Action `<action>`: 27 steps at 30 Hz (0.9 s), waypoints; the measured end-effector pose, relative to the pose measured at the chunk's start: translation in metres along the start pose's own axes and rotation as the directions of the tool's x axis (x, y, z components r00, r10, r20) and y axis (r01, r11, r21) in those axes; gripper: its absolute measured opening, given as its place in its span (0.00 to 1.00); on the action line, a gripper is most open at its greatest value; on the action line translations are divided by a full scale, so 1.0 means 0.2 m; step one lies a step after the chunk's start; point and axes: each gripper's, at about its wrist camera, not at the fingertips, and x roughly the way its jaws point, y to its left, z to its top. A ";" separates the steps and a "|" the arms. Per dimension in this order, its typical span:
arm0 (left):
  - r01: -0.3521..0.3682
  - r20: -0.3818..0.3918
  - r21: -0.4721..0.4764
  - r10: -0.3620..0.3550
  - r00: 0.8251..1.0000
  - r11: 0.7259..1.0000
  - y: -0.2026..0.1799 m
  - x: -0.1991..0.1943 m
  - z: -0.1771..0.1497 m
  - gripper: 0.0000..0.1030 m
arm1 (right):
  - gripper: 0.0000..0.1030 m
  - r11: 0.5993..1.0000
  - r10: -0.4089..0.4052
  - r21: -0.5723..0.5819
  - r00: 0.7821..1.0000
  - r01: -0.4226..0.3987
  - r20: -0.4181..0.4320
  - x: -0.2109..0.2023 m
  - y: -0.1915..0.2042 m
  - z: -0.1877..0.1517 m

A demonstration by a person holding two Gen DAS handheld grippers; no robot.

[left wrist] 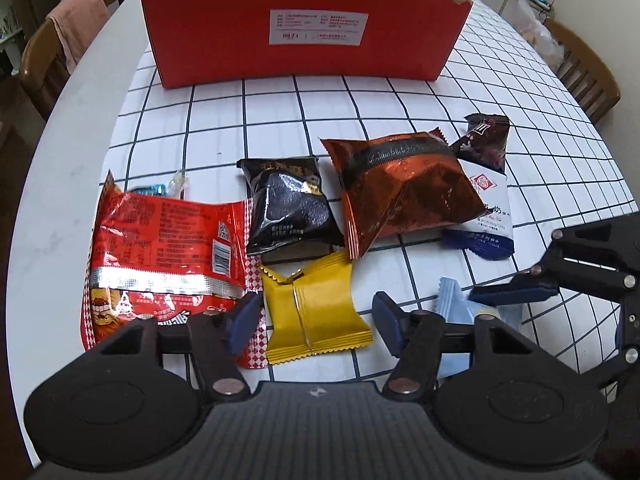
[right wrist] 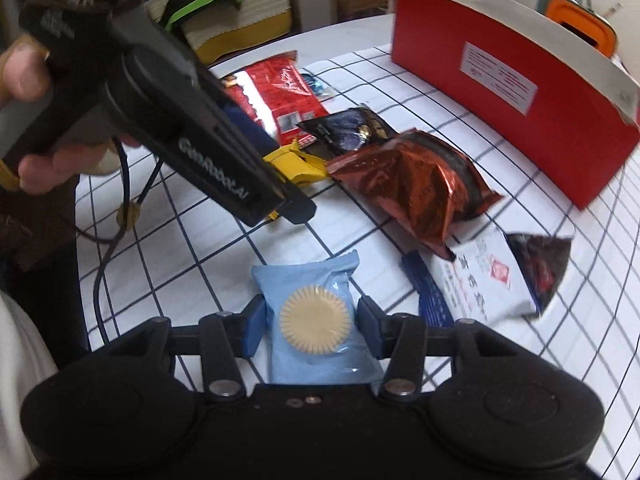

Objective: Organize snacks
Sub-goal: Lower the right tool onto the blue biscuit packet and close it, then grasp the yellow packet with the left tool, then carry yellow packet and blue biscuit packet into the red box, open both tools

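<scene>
Snack packets lie on a checked cloth in front of a red box [left wrist: 304,28]. My left gripper [left wrist: 312,322] is open over a yellow packet [left wrist: 316,316], its pads on either side and apart from it. A large red packet [left wrist: 160,248], a black packet [left wrist: 288,208] and a copper-red packet [left wrist: 404,192] lie beyond. My right gripper [right wrist: 310,328] straddles a light blue biscuit packet [right wrist: 316,320]; its pads stand at the packet's sides, and I cannot tell whether they press it. The right gripper also shows at the right in the left wrist view [left wrist: 516,292].
A white and blue packet [left wrist: 488,208] and a dark brown packet [left wrist: 486,140] lie at the right. A small blue candy [left wrist: 150,189] lies behind the red packet. Wooden chairs [left wrist: 44,60] stand around the round table. A cable [right wrist: 116,208] trails at the left.
</scene>
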 end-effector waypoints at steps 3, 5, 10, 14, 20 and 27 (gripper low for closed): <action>-0.013 0.003 -0.003 0.013 1.000 1.000 0.00 0.00 0.00 0.48 | 0.47 0.998 -0.012 0.057 1.000 0.011 0.008 -0.02 -0.01 -0.02; -0.019 0.005 -0.002 0.019 1.000 1.000 0.00 0.00 0.00 0.41 | 0.47 0.995 -0.029 0.098 0.999 0.028 0.014 -0.03 -0.01 -0.03; -0.024 0.005 -0.003 0.024 1.000 1.000 -0.01 -0.02 -0.01 0.40 | 0.47 0.980 -0.049 0.196 0.998 0.040 0.043 -0.09 -0.02 -0.05; -0.008 0.013 -0.016 0.008 1.000 1.000 -0.01 -0.06 -0.04 0.39 | 0.47 0.969 -0.069 0.242 0.995 0.048 0.078 -0.18 -0.01 -0.05; -0.002 0.050 -0.010 0.003 0.999 1.000 -0.02 -0.18 -0.05 0.39 | 0.47 0.958 -0.117 0.275 0.986 0.079 0.122 -0.31 0.00 -0.02; -0.007 0.120 -0.011 0.008 0.993 1.000 -0.01 -0.34 0.01 0.40 | 0.47 0.949 -0.180 0.294 0.964 0.117 0.198 -0.45 -0.02 0.08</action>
